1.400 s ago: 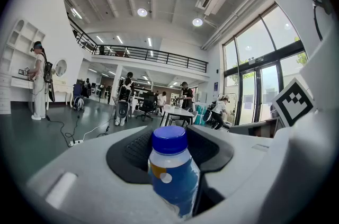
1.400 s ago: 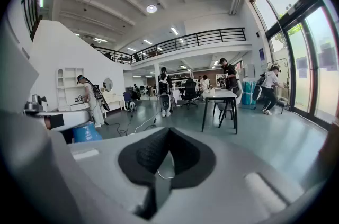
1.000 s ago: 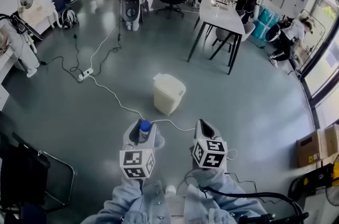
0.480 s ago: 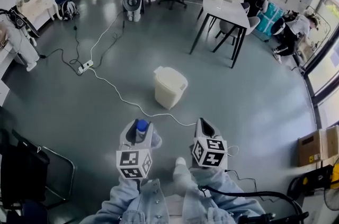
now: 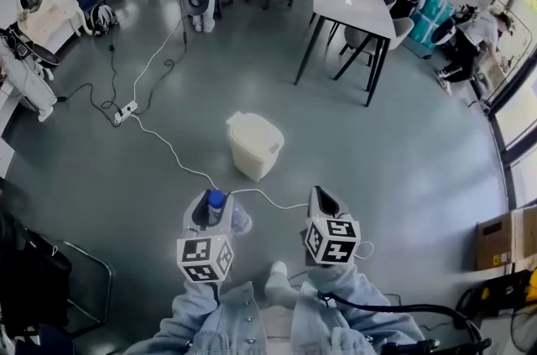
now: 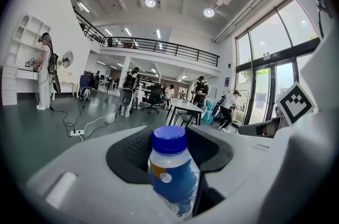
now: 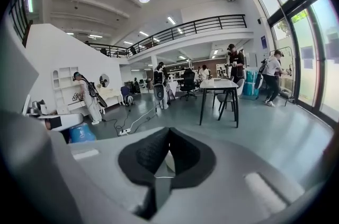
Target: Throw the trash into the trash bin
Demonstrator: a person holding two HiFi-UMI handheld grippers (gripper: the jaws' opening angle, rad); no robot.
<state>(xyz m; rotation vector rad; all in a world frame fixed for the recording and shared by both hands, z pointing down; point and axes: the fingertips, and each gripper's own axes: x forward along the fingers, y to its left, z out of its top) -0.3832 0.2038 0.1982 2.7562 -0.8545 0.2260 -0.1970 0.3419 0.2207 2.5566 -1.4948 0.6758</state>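
A cream lidded trash bin [image 5: 254,145] stands on the grey floor, ahead of both grippers. My left gripper [image 5: 211,206] is shut on a small bottle [image 5: 216,200] with a blue cap and blue label, held upright between the jaws. The left gripper view shows the bottle [image 6: 172,172] filling the gap of that gripper [image 6: 170,150]. My right gripper [image 5: 324,204] is level with it on the right and holds nothing. In the right gripper view its jaws [image 7: 167,135] meet, and the bottle [image 7: 81,133] shows at the far left. The bin is hidden in both gripper views.
A white cable [image 5: 180,159] runs across the floor from a power strip [image 5: 126,110] past the bin. A table [image 5: 352,9] with black legs stands behind and to the right. A black chair [image 5: 38,278] is at the left, a cardboard box [image 5: 502,236] at the right. People stand at the back.
The view has advanced across the floor: the bin has slid down and leftwards, nearer the grippers. Both grippers keep their places, the left still gripping the bottle.
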